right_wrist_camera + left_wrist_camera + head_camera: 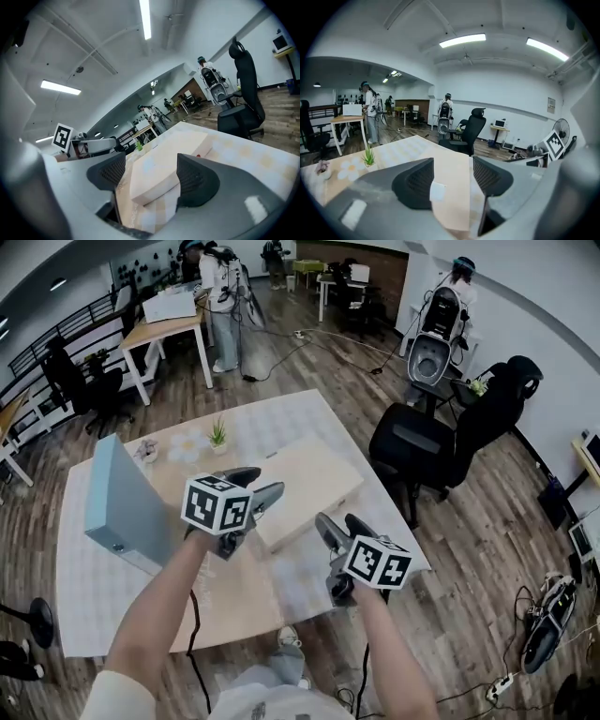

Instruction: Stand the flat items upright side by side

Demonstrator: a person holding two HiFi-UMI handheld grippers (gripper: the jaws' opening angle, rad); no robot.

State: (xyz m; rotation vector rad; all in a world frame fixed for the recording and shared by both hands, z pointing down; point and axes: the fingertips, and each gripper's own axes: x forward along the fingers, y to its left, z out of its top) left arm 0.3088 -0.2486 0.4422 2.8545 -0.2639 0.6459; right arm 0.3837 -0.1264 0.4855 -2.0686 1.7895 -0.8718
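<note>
Two grippers are held over the table [281, 423] | left gripper [258, 488]: jaws apart, nothing clamped | right gripper [339, 521]: jaws apart, nothing clamped | beige flat box [300, 486]: laid flat mid-table | blue-grey panel [122, 502]: stood upright near the table's left edge

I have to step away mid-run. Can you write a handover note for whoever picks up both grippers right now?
Left gripper: open, empty, aimed at the beige box.
Right gripper: open, empty, aimed at the same box from its near end.
Things: the beige box lies flat mid-table; the blue-grey panel stands on edge at the left.
Done: the panel is upright.
Left: grip the box, stand it upright beside the panel.
</note>
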